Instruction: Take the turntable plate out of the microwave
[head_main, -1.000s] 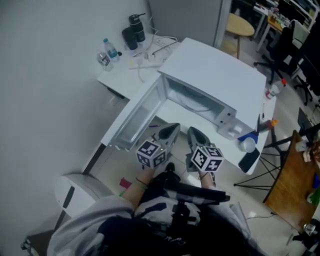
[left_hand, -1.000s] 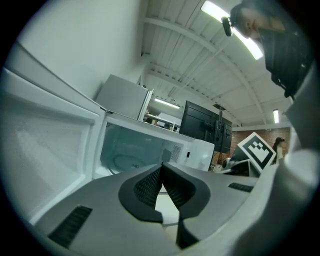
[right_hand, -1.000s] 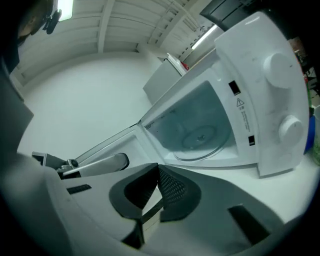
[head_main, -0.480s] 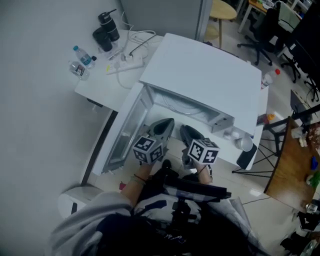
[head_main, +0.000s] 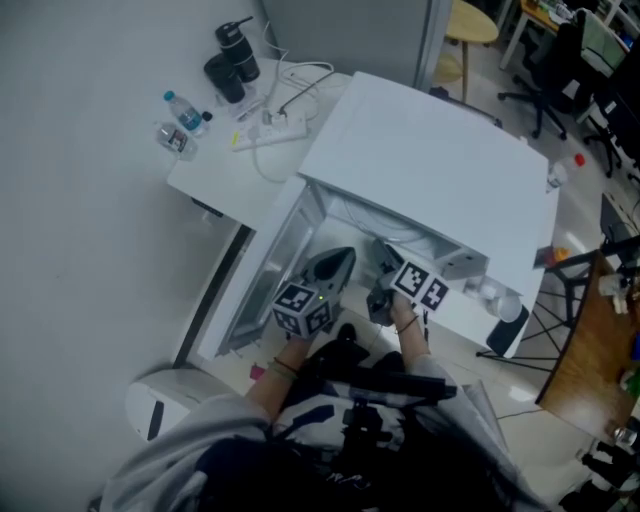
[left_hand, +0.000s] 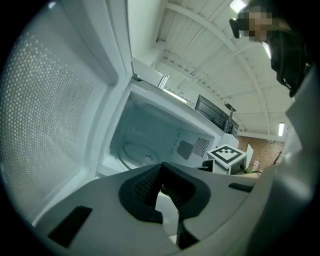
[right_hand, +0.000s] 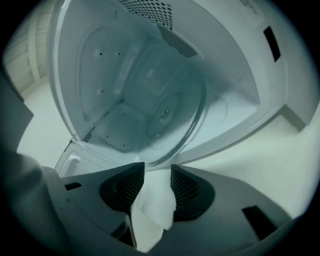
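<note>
A white microwave (head_main: 430, 150) stands on a white table with its door (head_main: 265, 275) swung open to the left. The round glass turntable plate (right_hand: 170, 115) lies on the cavity floor, and is also visible as a pale disc (left_hand: 137, 152) in the left gripper view. My right gripper (right_hand: 157, 167) is at the cavity mouth, rolled to one side. Its jaws are opening with nothing between them, and the plate's rim lies just beyond the tips. My left gripper (left_hand: 161, 165) is shut and empty, level in front of the opening beside the door. In the head view both grippers (head_main: 338, 258) (head_main: 388, 255) reach under the microwave's top.
A power strip (head_main: 268, 122), cables, a water bottle (head_main: 185, 108) and a black flask (head_main: 238, 50) sit on the table left of the microwave. Small cups (head_main: 490, 295) stand right of it. A white bin (head_main: 165, 400) is on the floor at lower left; chairs stand at the right.
Both grippers have moved forward and down toward the microwave opening. The right gripper has rolled, so its marker cube now tilts. The head view has shifted slightly.
</note>
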